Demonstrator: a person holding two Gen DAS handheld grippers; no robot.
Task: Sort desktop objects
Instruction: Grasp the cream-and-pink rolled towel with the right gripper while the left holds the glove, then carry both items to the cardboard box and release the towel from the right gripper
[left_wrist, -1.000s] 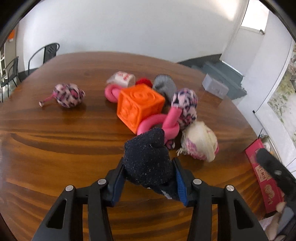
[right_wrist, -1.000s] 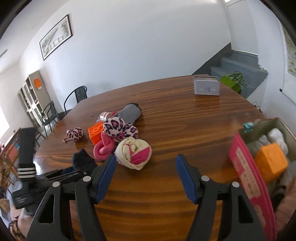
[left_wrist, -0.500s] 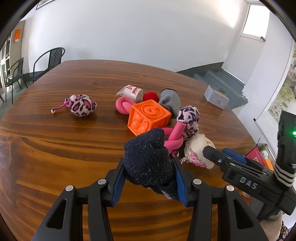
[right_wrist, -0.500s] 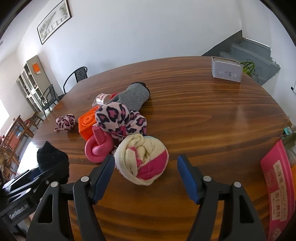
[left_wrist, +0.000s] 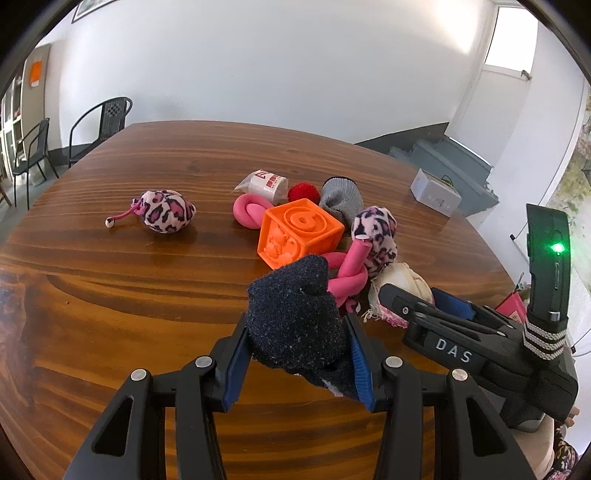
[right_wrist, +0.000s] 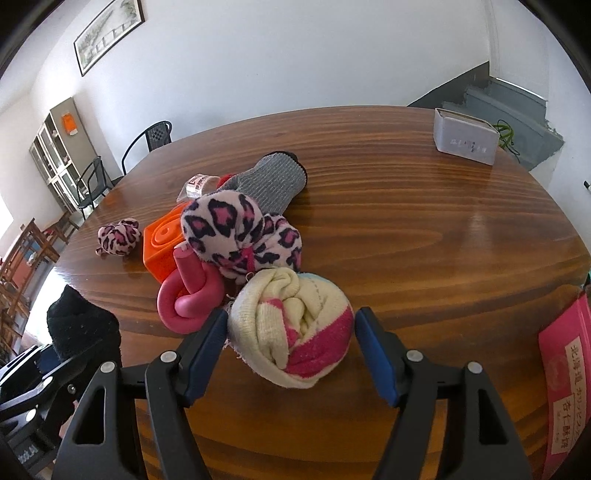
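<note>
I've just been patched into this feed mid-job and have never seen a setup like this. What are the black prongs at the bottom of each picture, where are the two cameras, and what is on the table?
There is no robot arm: a person holds a two-finger claw in each hand, with a fisheye camera looking along its fingers. The prongs are those fingers.

In the left wrist view, the left claw is clamped on a dark navy fuzzy sock bundle.

In the right wrist view, the right claw is open around a rolled cream and pink sock; its pads do not grip yet.

The round wooden table also holds an orange rubber cube, a knotted pink foam tube, two leopard-print fabric pouches, a grey ribbed sock and a small white box.
</note>
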